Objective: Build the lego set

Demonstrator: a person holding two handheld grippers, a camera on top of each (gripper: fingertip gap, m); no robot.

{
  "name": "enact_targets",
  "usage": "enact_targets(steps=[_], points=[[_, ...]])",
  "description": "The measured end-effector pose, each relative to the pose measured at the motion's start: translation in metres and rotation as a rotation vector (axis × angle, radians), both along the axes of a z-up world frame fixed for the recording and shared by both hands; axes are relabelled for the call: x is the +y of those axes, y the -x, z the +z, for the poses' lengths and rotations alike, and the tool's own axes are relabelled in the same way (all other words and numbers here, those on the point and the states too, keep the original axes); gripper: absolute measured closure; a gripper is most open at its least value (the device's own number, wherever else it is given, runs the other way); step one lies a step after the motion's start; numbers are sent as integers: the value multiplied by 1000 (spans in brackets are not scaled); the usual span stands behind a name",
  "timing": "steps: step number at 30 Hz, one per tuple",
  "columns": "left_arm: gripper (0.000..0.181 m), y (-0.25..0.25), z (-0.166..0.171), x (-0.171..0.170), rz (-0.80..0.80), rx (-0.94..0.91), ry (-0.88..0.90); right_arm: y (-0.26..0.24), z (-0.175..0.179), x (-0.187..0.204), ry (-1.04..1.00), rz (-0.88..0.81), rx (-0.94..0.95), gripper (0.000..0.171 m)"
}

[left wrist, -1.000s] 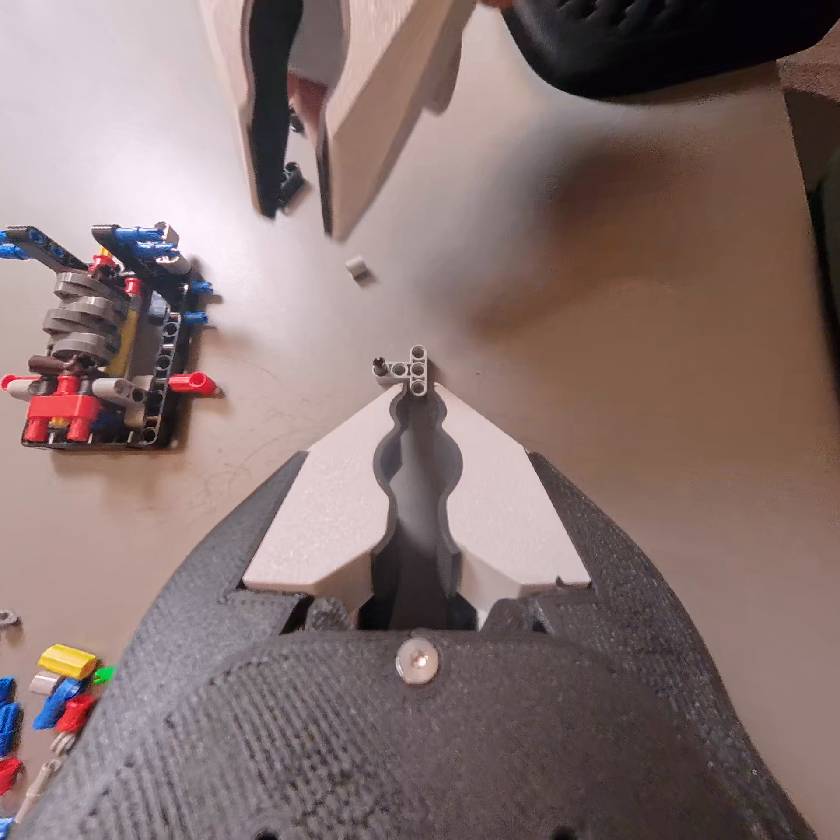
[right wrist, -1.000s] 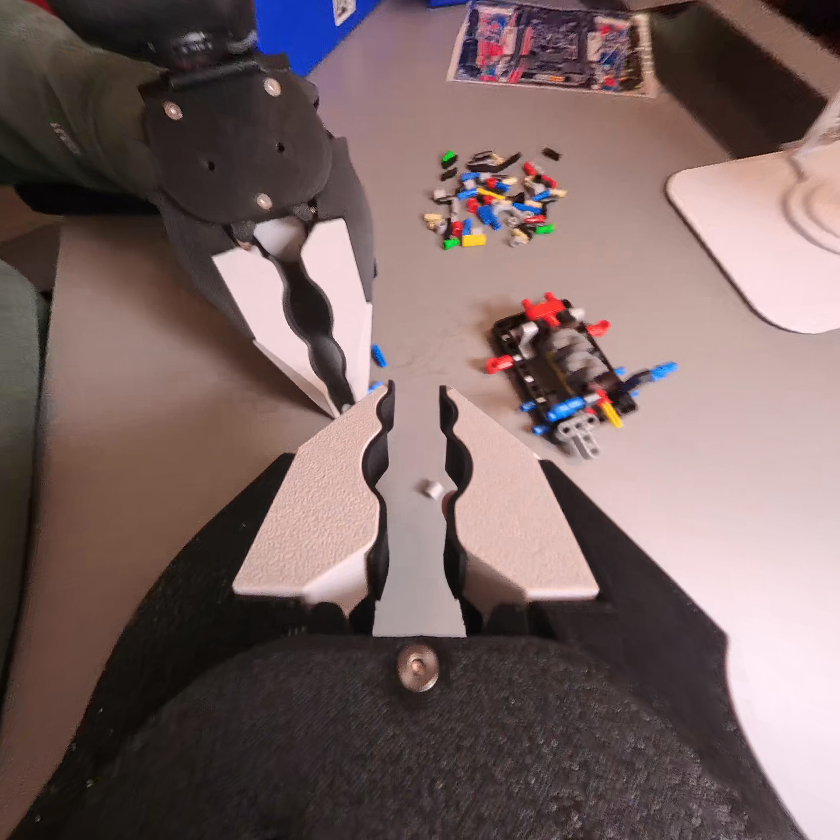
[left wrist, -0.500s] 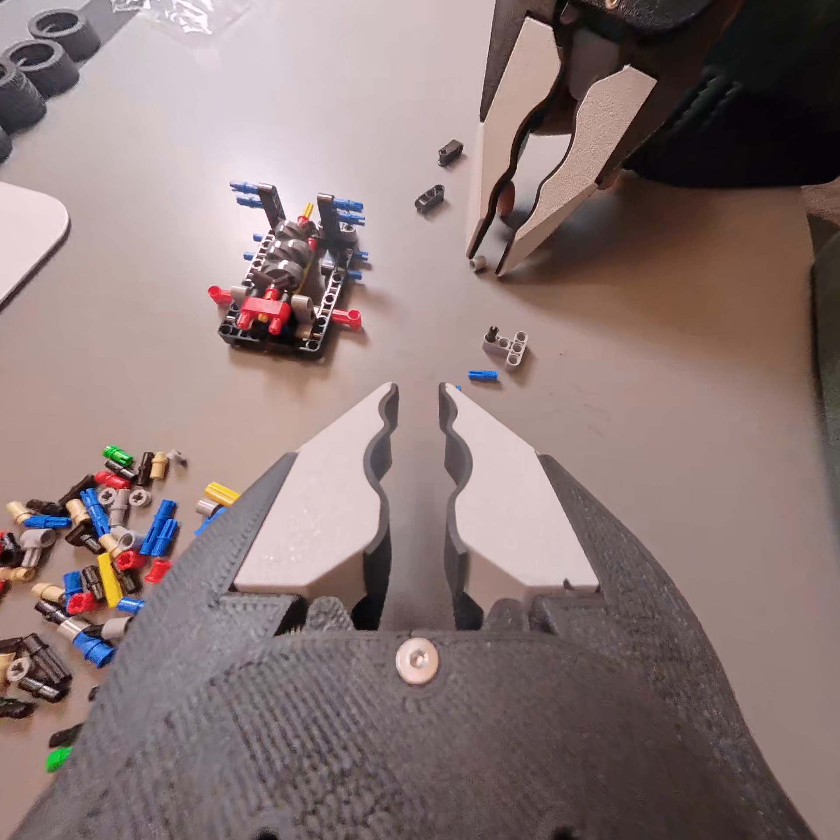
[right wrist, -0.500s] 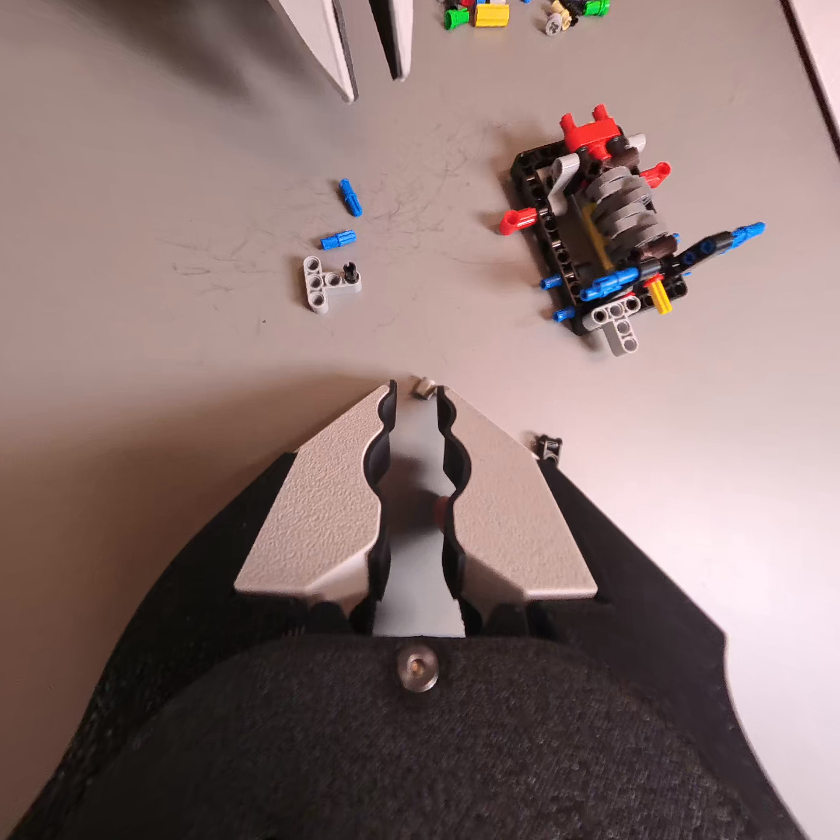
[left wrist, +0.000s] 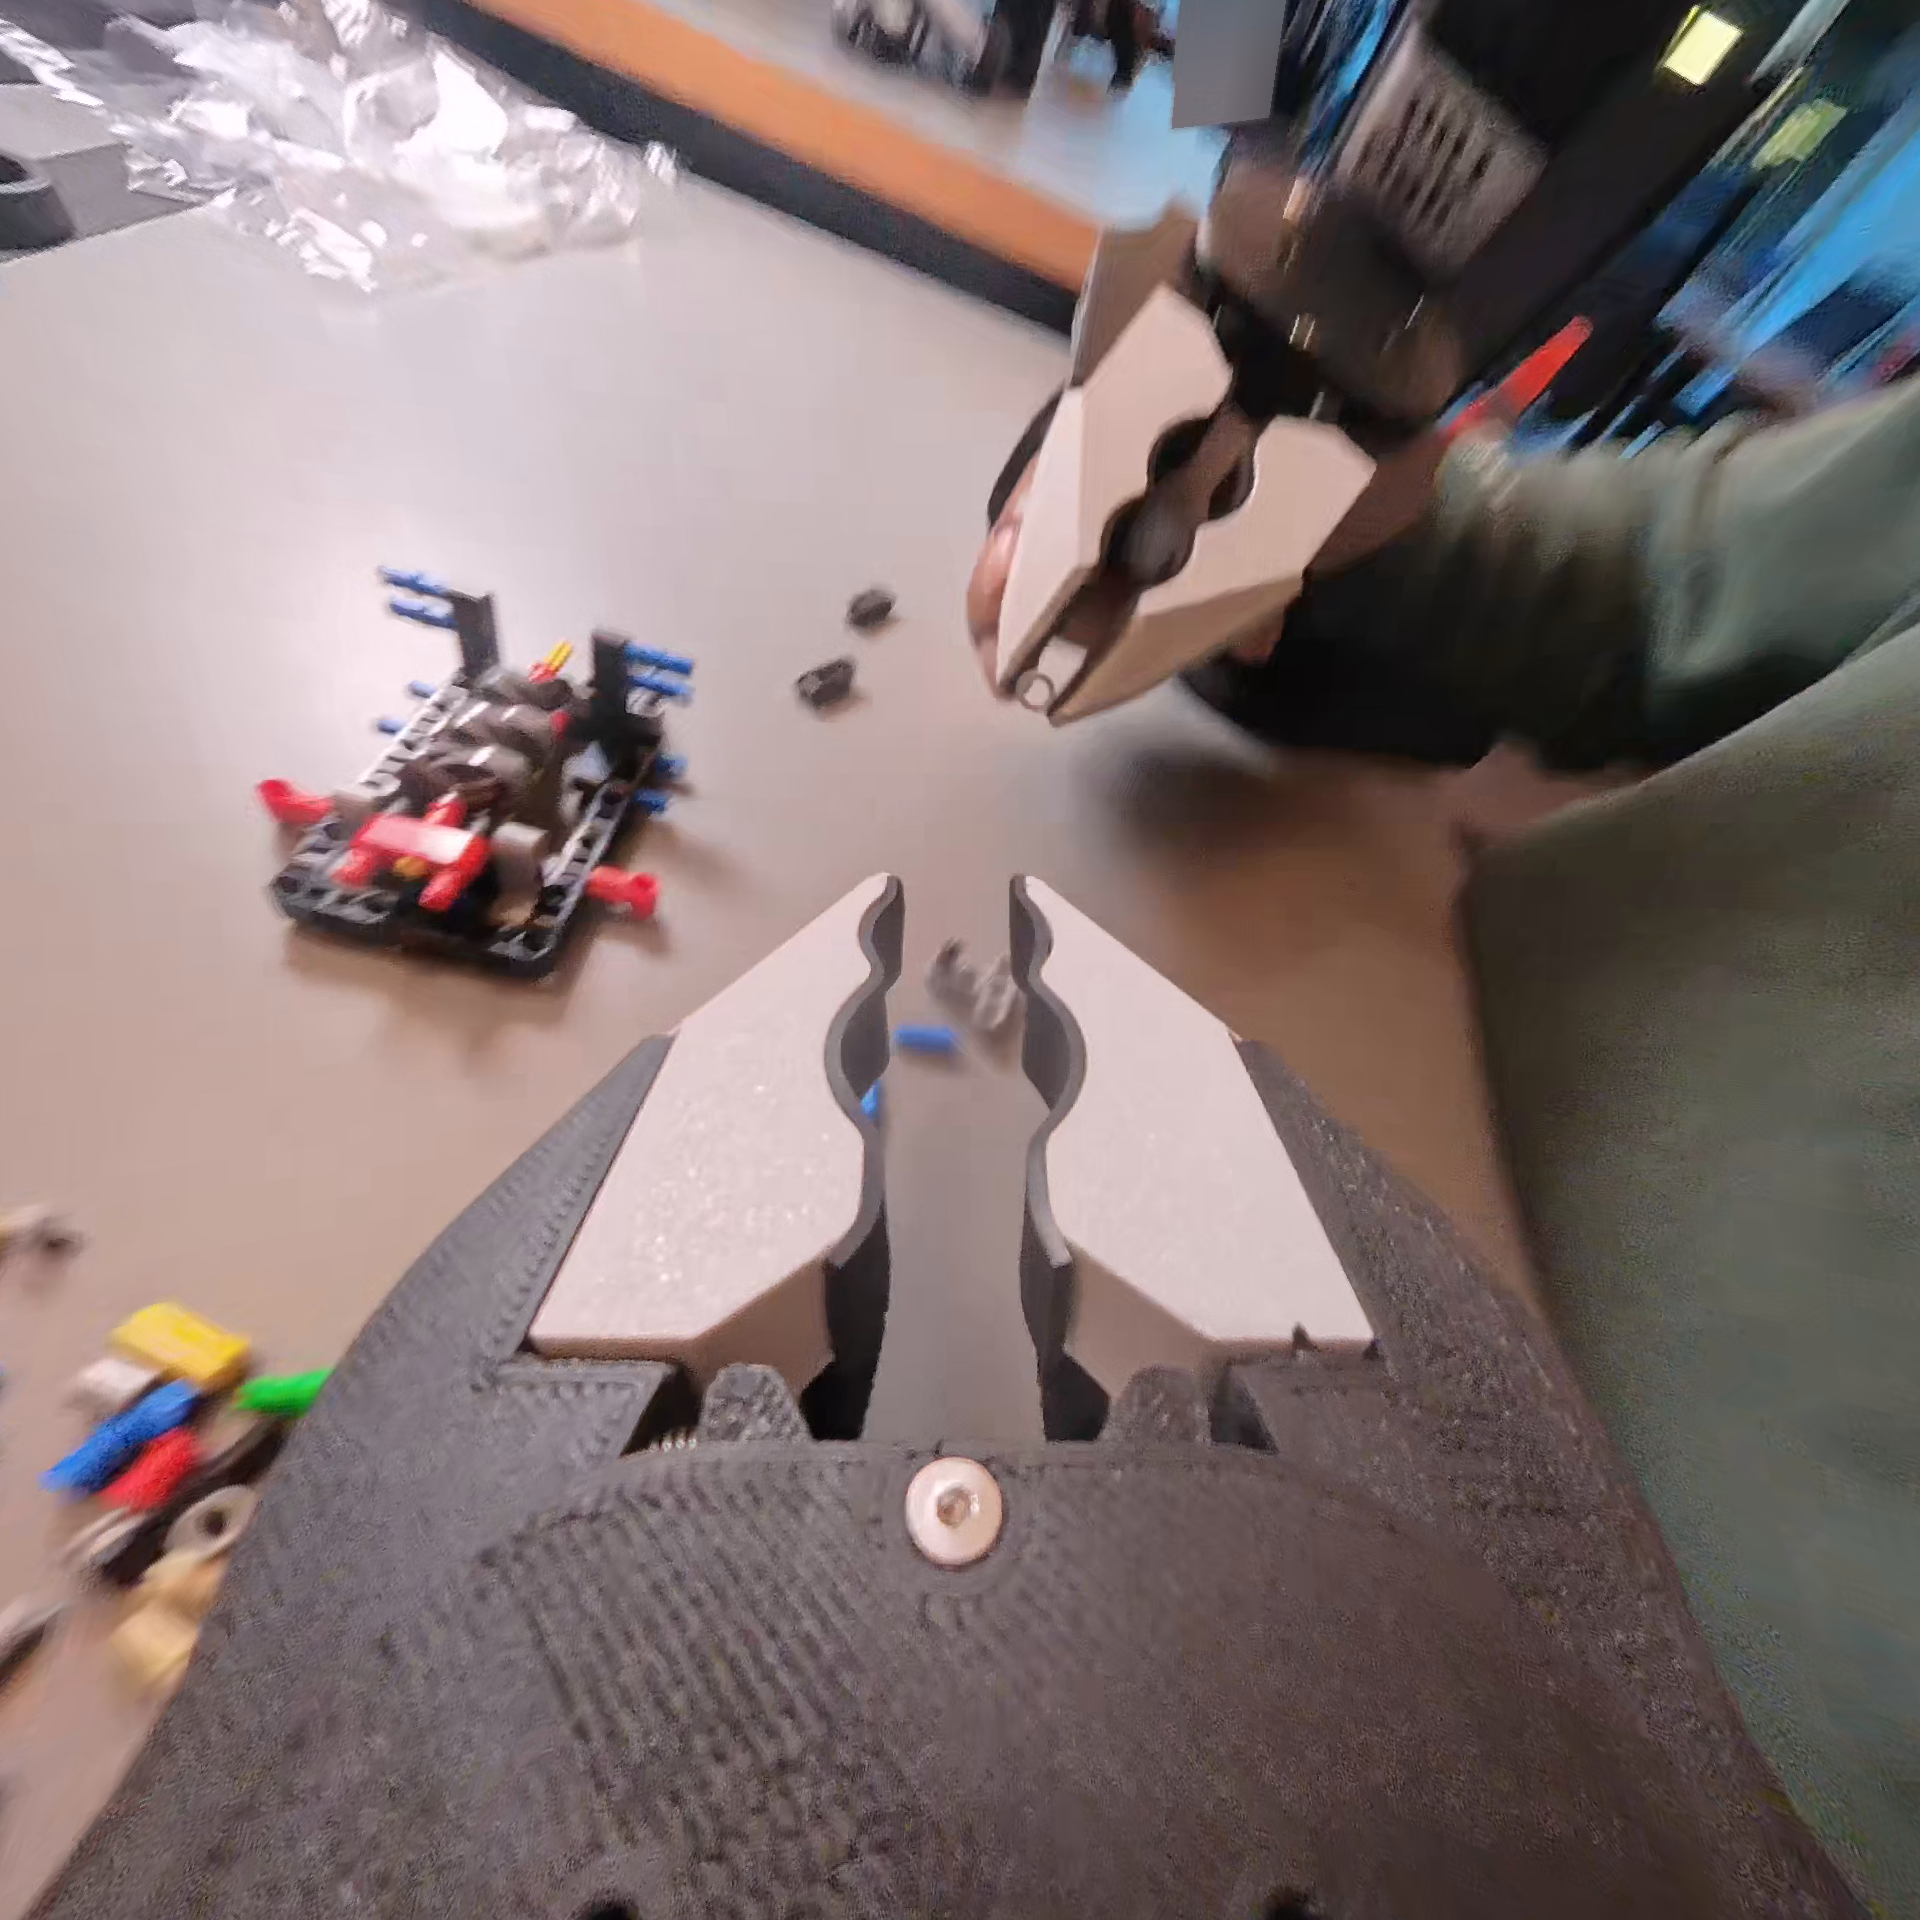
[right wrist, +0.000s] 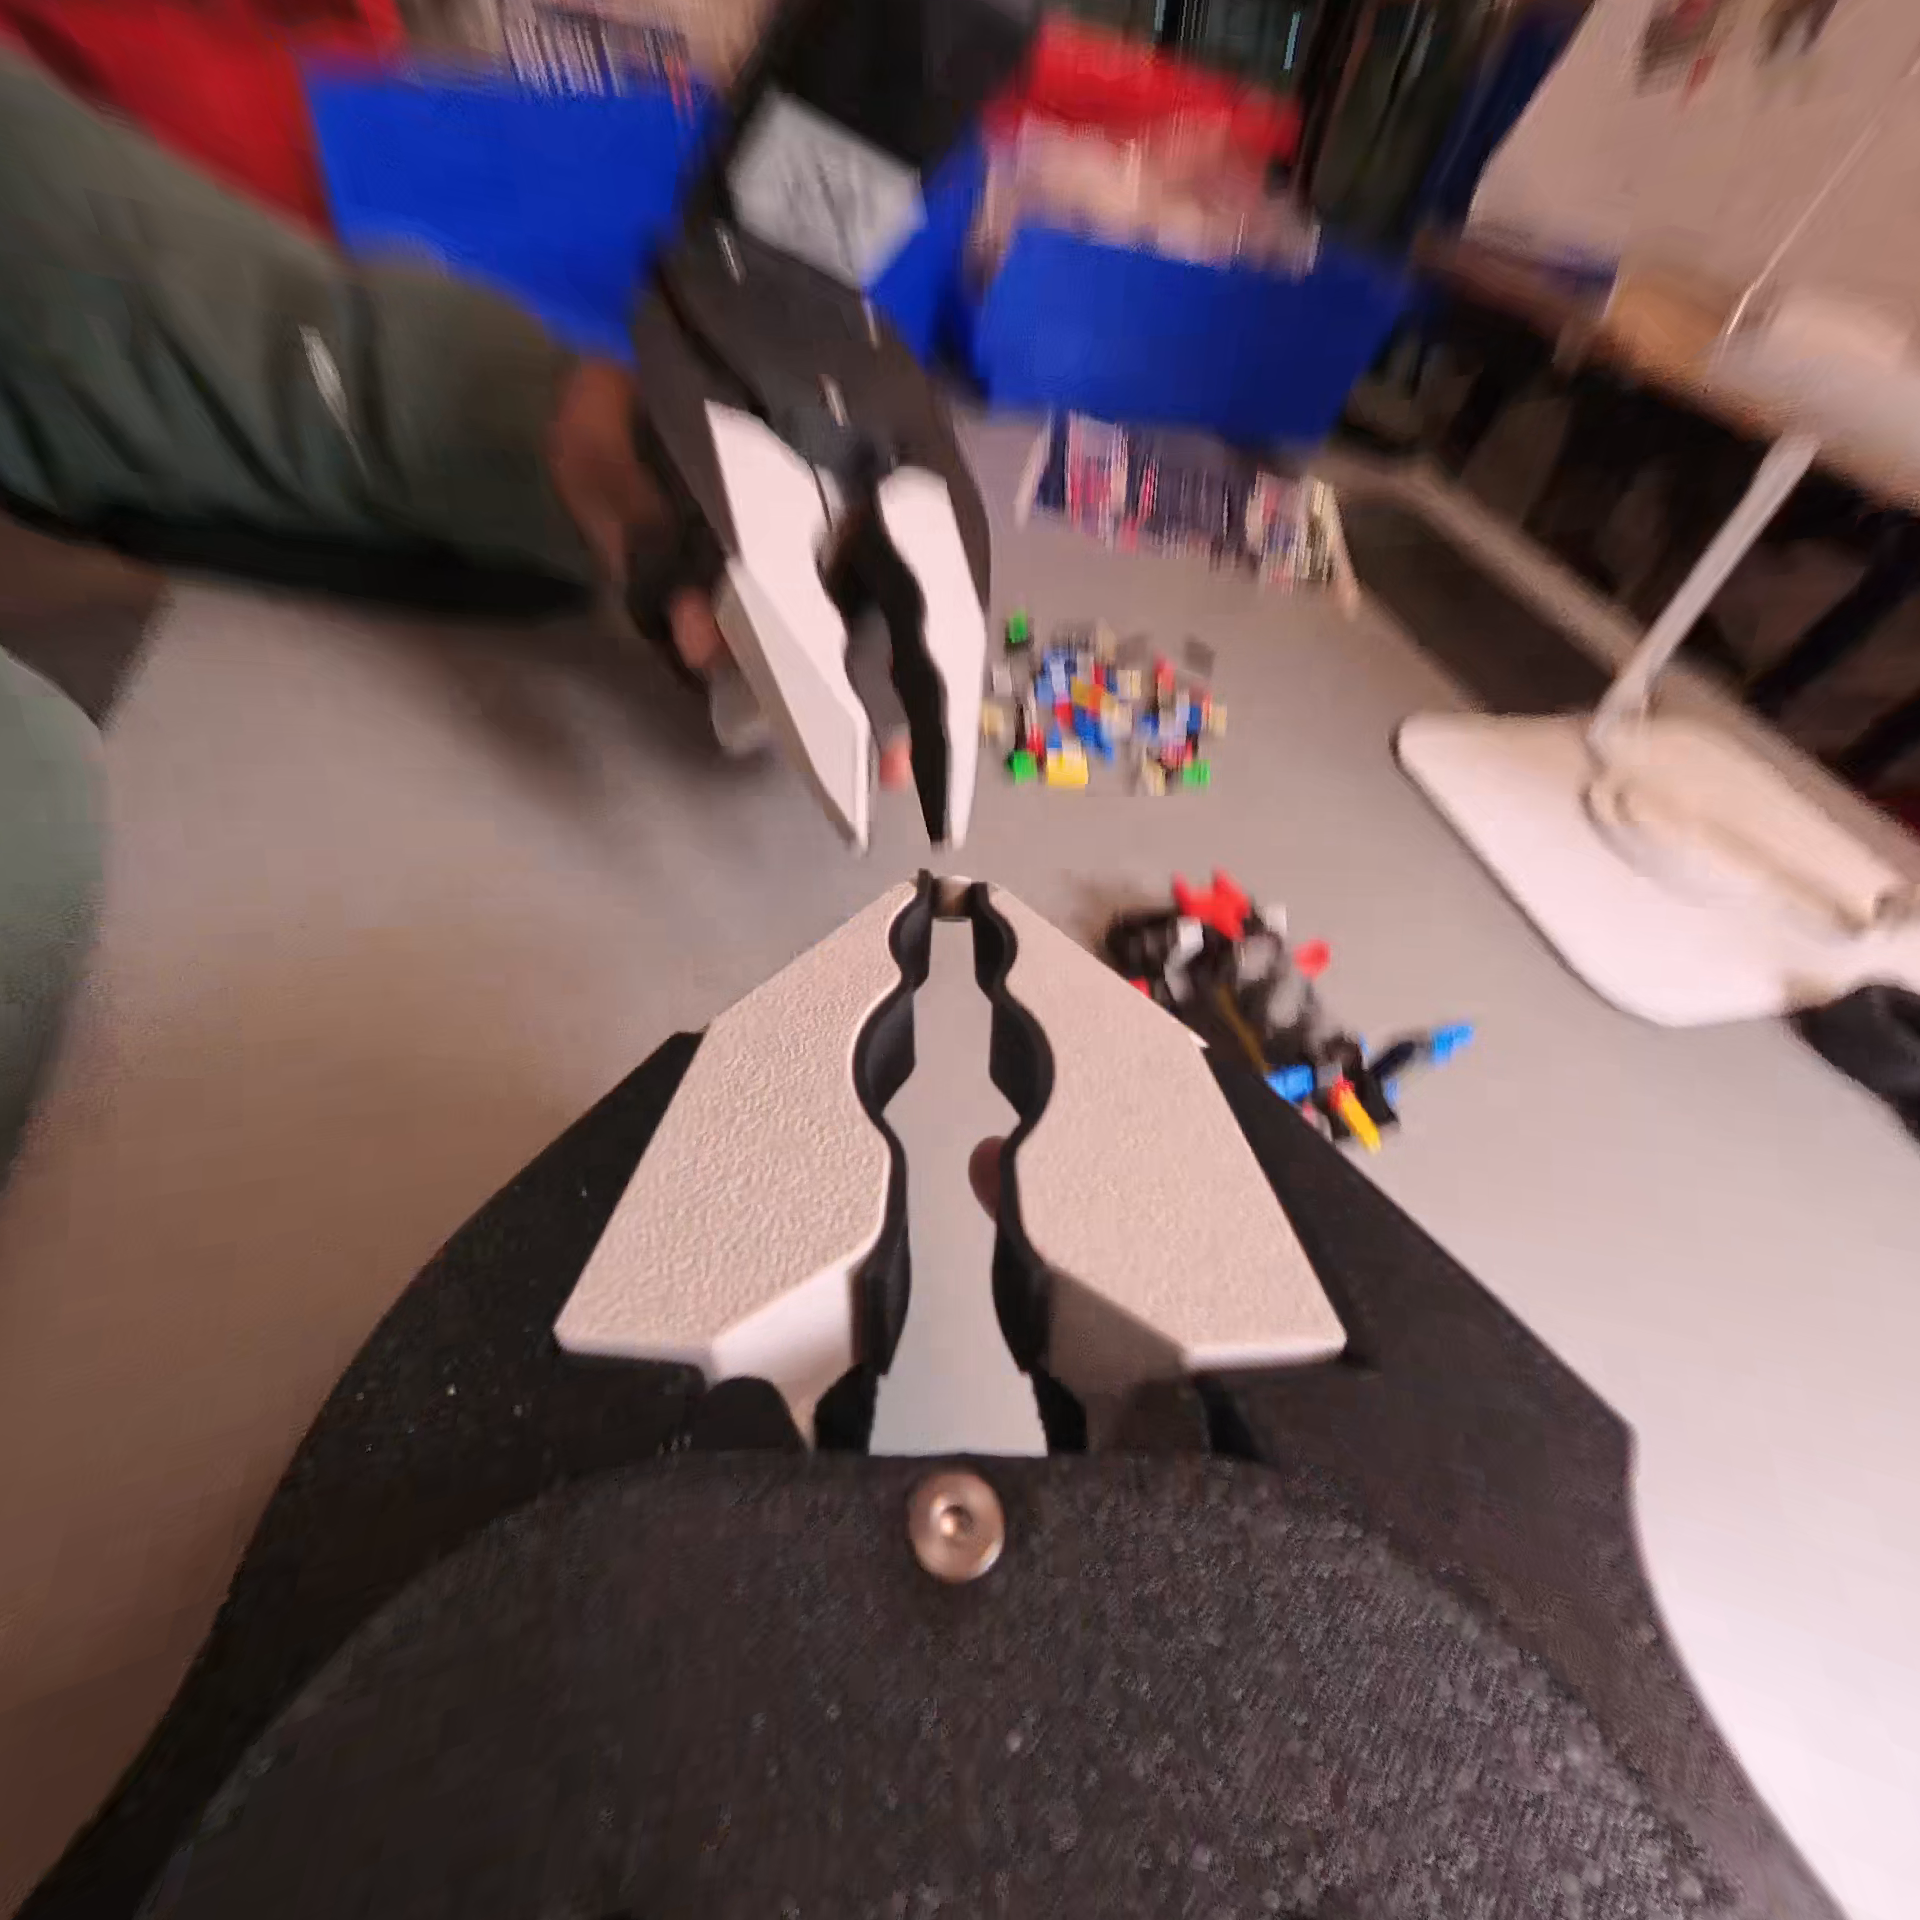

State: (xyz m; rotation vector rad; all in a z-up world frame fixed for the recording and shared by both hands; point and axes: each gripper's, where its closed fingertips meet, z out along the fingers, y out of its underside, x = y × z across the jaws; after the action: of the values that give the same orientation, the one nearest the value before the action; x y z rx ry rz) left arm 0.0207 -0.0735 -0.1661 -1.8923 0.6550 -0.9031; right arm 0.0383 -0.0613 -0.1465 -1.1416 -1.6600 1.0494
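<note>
My left gripper (left wrist: 954, 883) is open and empty, raised above a grey L-shaped connector (left wrist: 971, 987) and a blue pin (left wrist: 925, 1037) on the table. My right gripper (right wrist: 954, 891) is shut on a small grey bush (right wrist: 954, 896) at its tips, lifted off the table; it also shows in the left wrist view (left wrist: 1034, 691), where the bush (left wrist: 1036, 687) sits at its tips. The left gripper shows in the right wrist view (right wrist: 904, 821), just beyond the right one. The part-built black frame model (left wrist: 468, 800) with red and blue parts lies to the left, and also in the right wrist view (right wrist: 1268, 997).
A pile of loose coloured pieces (left wrist: 156, 1423) lies at lower left, also in the right wrist view (right wrist: 1101, 717). Two black connectors (left wrist: 826, 683) lie near the model. A white lamp base (right wrist: 1621, 862), an instruction booklet (right wrist: 1174, 499), plastic bags (left wrist: 364, 156) and a green sleeve (left wrist: 1662, 582) are around. My left and right fingertips are right by each other. My left tips are roughly 6 centimetres from the grey L-shaped connector (left wrist: 971, 987).
My right gripper closed on the grey bush and lifted it off the table. My left gripper, after dropping the L-shaped connector, stays open and has moved over it. Both views tilted up.
</note>
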Motion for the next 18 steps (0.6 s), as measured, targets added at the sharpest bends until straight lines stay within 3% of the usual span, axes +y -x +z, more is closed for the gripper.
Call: enact_targets(steps=[3,6,13,18], points=[[161,-14,27,-6,-65,-255,29,4,29,-16,84,43,190,166],[161,-21,43,-11,-94,-337,-25,7,42,-23,272,56,260,166],[162,-10,47,3,99,23,-355,13,52,-13,645,23,288,166],[163,-6,46,9,165,176,-475,20,51,-8,929,7,275,166]])
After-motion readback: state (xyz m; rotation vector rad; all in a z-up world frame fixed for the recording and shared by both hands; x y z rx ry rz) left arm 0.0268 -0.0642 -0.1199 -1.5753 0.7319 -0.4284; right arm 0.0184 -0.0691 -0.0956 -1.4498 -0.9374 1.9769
